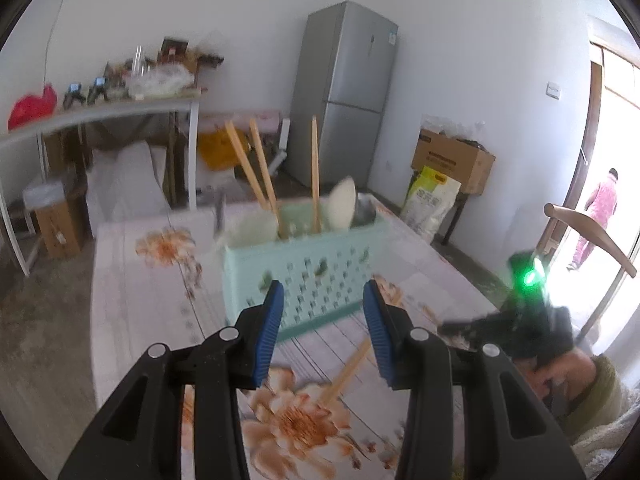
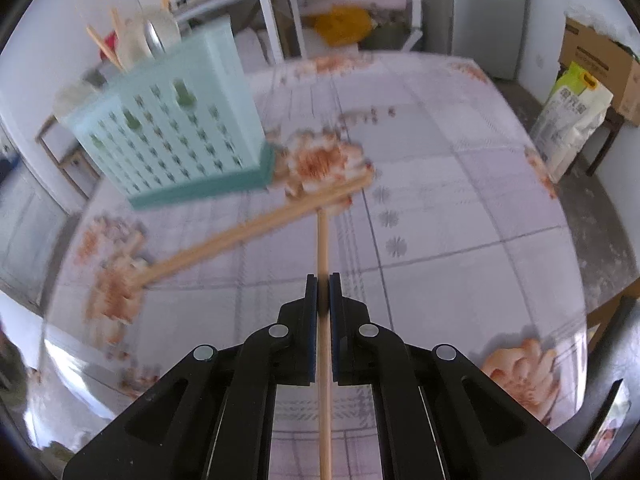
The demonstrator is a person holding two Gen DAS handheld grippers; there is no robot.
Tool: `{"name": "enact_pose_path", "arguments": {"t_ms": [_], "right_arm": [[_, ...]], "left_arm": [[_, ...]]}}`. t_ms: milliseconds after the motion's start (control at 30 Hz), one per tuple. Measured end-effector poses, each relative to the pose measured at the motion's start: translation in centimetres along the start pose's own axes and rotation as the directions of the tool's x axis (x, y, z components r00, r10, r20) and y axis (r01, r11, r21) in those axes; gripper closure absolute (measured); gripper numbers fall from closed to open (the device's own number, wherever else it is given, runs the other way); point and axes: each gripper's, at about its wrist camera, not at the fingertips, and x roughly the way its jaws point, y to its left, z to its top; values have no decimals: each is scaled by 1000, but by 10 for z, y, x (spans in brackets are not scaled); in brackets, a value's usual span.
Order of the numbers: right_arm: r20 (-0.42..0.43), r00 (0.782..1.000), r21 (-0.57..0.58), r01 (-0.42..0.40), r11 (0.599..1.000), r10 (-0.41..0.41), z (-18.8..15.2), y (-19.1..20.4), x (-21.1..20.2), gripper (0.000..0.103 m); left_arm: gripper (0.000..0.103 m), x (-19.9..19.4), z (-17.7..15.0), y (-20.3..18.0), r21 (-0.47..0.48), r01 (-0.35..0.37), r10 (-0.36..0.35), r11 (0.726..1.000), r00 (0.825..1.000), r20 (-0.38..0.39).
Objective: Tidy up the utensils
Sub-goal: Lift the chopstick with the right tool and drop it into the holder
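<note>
A mint-green perforated utensil holder (image 1: 316,276) stands on the floral tablecloth; it also shows in the right wrist view (image 2: 176,128). It holds three upright wooden chopsticks (image 1: 316,172), pale spoons (image 1: 342,202) and a metal utensil. My left gripper (image 1: 323,322) is open and empty just in front of the holder. My right gripper (image 2: 323,282) is shut on a single wooden chopstick (image 2: 322,240) that points forward along the fingers. Two more chopsticks (image 2: 256,232) lie on the cloth right of the holder, one visible in the left view (image 1: 346,372).
The table (image 2: 460,208) has a floral cloth with edges all round. Beyond it stand a grey fridge (image 1: 344,96), a cluttered shelf table (image 1: 104,108), a cardboard box (image 1: 452,158), and a rice bag (image 1: 430,200). A wooden chair back (image 1: 592,240) is at right.
</note>
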Motion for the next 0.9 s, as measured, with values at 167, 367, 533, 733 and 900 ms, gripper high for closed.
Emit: {"name": "enact_pose_path", "arguments": {"t_ms": [167,367,533,733,900], "right_arm": [[138,987,24,-91,996,86,18,-2,-50,99],[279,944,-15,-181,983,178,44,6,-91,99],[359,893,-39,-276,960,271,70,17,-106,99],[456,802,-125,-372,920,386,117,45,-110,99],[510,734,-194,-410,891,448,164,77,-95,99]], "left_arm": [[63,13,-20,0,-30,9,-11,1000,999,-44],[63,23,-35,3,-85,20,-25,996,998,-64],[63,28,-39,4,-115,26,-34,993,997,-70],[63,30,-41,8,-122,11,-20,992,997,-77],[63,27,-44,17,-150,-10,0,989,998,-63]]}}
